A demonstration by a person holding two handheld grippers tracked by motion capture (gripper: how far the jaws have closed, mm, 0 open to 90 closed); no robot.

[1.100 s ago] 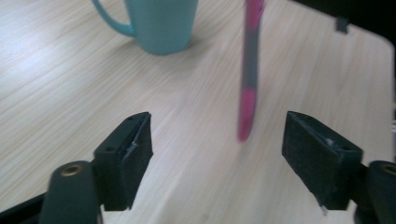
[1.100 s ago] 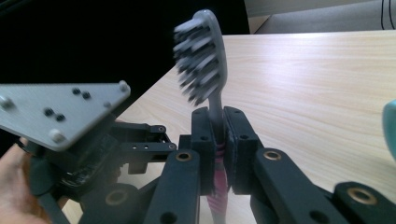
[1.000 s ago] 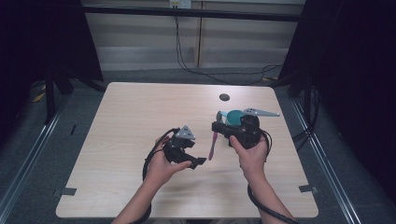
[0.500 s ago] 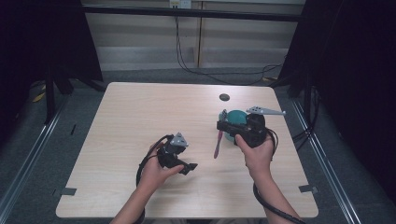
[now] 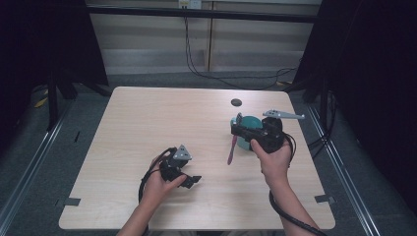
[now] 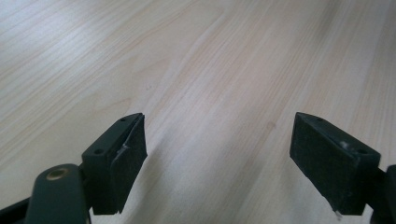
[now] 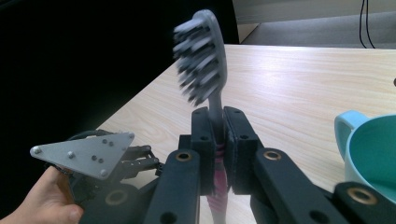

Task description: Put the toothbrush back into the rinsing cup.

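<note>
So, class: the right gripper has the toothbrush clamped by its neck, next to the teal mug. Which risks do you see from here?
1. The right gripper pinches the toothbrush only at its thin neck, and the long pink handle hangs below, so it may pivot or slip.
2. The teal mug stands close beside the jaws; a swing could knock it.
3. The left gripper is open low over the table and might scrape it.
</note>
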